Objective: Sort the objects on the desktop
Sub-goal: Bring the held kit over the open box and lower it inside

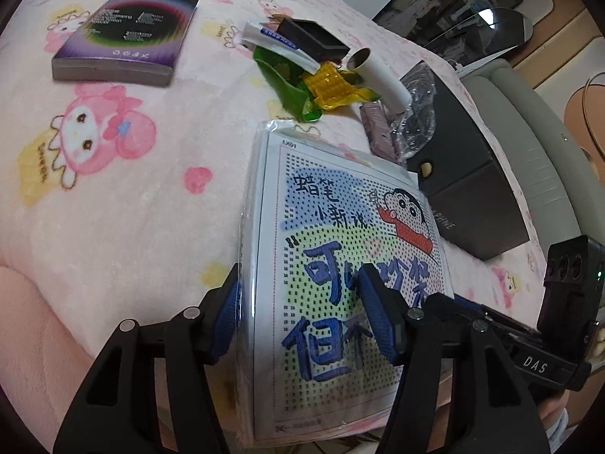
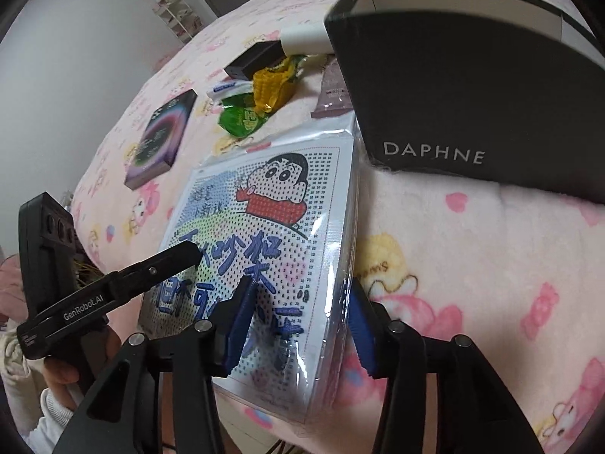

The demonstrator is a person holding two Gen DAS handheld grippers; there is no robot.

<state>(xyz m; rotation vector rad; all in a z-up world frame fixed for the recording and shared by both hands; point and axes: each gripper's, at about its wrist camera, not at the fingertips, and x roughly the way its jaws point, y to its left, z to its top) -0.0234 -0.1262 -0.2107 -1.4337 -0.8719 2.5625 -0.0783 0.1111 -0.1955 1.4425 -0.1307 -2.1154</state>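
A plastic-wrapped cartoon bead-art pack (image 1: pixel 340 265) lies tilted on the pink blanket (image 1: pixel 132 208); it also shows in the right wrist view (image 2: pixel 272 234). My left gripper (image 1: pixel 302 317) is shut on its left near edge. My right gripper (image 2: pixel 298 325) is shut on its right near edge. A black DAPHNE box (image 2: pixel 472 87) stands just right of the pack; it also shows in the left wrist view (image 1: pixel 465 174).
A purple-black book (image 1: pixel 128 34) lies far left. A pile behind the pack holds a green wrapper (image 1: pixel 287 83), yellow corn-shaped packet (image 1: pixel 329 83), white tube (image 1: pixel 382 75), small black box (image 1: pixel 314 38) and toothpaste tube (image 1: pixel 272 39). A brown sachet (image 1: pixel 378 132) lies by the box.
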